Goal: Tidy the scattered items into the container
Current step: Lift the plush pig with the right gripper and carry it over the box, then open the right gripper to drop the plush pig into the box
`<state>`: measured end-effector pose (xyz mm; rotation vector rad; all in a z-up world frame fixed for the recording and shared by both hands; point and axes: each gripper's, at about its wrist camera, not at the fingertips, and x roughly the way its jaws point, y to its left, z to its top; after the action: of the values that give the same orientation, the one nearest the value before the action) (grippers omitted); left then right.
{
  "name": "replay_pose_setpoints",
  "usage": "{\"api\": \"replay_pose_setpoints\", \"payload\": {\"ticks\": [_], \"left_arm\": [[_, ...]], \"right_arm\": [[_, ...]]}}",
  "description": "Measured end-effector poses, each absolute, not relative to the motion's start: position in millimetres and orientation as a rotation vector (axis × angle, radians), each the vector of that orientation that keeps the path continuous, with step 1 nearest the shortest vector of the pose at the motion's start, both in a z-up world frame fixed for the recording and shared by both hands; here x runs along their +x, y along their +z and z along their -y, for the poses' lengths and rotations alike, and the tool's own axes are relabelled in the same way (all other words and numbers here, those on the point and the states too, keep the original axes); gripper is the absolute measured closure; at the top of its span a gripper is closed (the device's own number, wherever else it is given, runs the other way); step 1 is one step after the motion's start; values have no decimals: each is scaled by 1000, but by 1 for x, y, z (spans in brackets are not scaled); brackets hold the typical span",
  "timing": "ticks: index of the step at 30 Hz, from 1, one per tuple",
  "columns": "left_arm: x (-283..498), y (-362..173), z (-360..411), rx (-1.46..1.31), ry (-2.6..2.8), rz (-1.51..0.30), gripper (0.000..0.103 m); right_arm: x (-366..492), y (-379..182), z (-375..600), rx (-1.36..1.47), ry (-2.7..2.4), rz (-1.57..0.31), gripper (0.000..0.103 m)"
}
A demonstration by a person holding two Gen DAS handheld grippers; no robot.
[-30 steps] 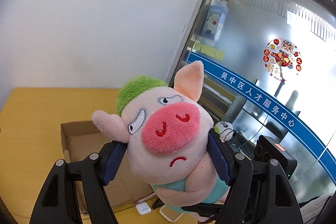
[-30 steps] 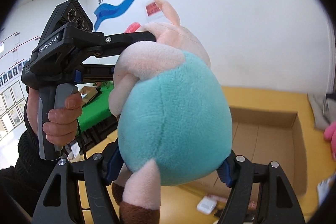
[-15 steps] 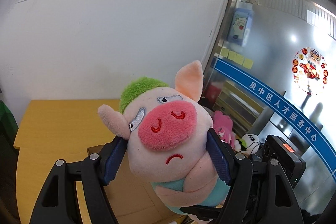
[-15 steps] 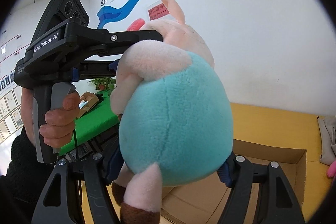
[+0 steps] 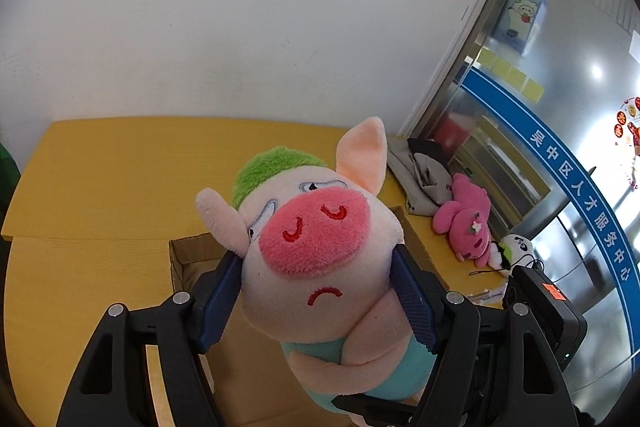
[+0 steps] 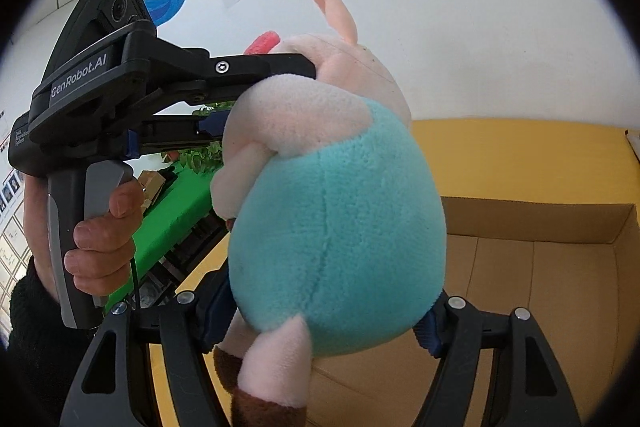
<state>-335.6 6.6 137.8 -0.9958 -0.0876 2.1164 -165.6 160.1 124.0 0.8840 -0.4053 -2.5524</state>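
Box (image 6: 532, 227) of cardboard shows bare floor; both grippers' jaws pinch plush pig (image 5: 316, 259) above it.

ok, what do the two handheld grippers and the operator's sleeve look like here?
Both grippers are black with silver screws and dark blue ribbed pads. The left gripper has a grey pistol handle, a lens housing on top, white "GenRobot.AI" lettering and a thin black cable below. The hand wears a black knit sleeve. The right gripper shows matching black fingers.

Pig (image 5: 316, 267) carried lower, over box (image 6: 540, 227); pink toy (image 5: 466, 223) now in view beside box.
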Motion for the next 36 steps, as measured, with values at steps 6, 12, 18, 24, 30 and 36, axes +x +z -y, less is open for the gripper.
{"api": "replay_pose_setpoints", "payload": {"ticks": [6,12,18,24,30,36], "left_arm": [[-370,90,-25,-1105,2110,53,26],[-395,31,-41,-1239,2110,-12,26],[-411,-5,-40,-1322,2112,-15,26],[-415,-25,-45,-1358,2128,-14,20],[-420,-20,-24,-1331,2205,73,16],[-407,16,-2,-1199,2250,159,16]], "right_arm": [[-200,78,-166,981,-2500,488,32],[-233,18,-165,1121,-2439,603,32],[-257,-26,-168,1236,-2368,745,32],[-272,-42,-169,1375,-2310,763,16],[-268,-31,-170,1429,-2342,671,16],[-242,15,-185,1350,-2384,549,16]]}}
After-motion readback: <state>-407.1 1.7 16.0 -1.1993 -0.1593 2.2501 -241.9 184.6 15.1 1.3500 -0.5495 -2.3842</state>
